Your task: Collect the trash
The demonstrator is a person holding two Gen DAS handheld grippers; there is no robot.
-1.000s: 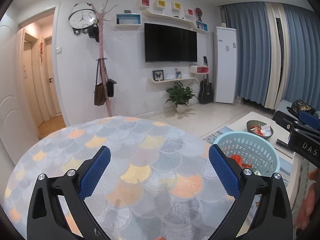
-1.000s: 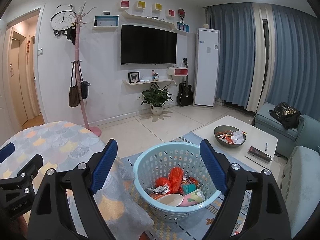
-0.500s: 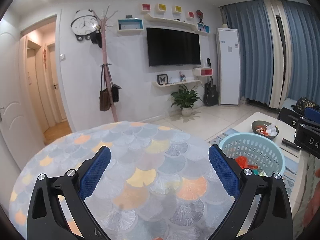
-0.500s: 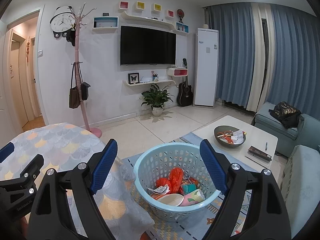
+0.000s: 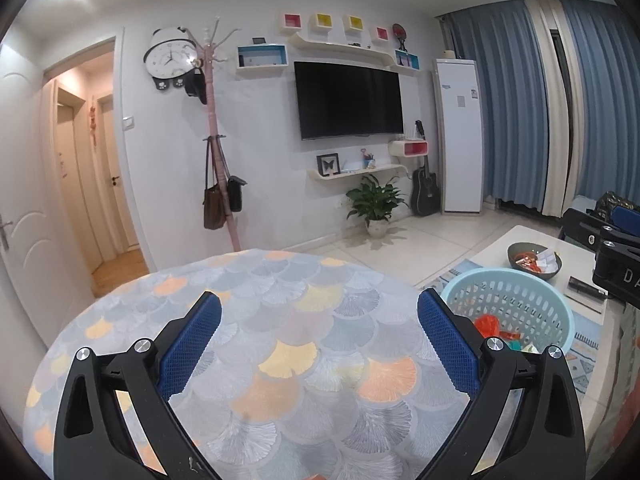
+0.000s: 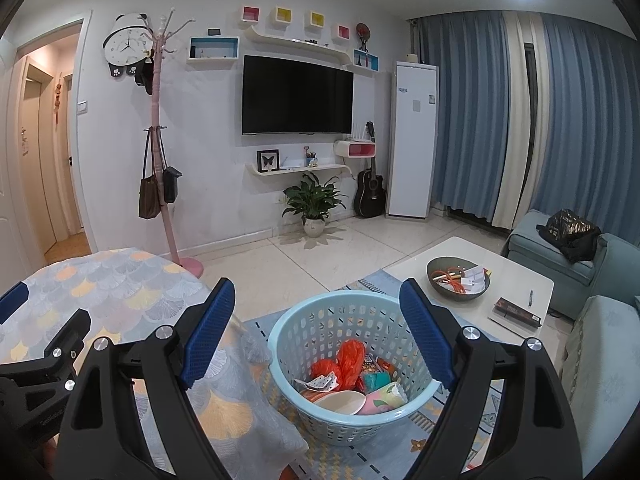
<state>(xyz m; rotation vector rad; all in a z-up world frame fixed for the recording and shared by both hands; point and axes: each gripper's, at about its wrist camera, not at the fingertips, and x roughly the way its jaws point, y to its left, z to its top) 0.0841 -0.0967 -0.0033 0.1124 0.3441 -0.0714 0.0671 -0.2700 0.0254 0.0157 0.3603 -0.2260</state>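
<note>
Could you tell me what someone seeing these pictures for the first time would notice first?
Most likely the light blue basket on the rug, low in the middle of the right wrist view, with orange bags, cups and wrappers in it. Beside it, on the left, a round table under a fan-patterned cloth fills the lower part of the left wrist view. Both the left gripper and the right gripper have wide-open, empty jaws.

Bare tablecloth [image 5: 304, 344], open basket mouth [image 6: 344, 308], coffee table [image 6: 520, 280] beside
</note>
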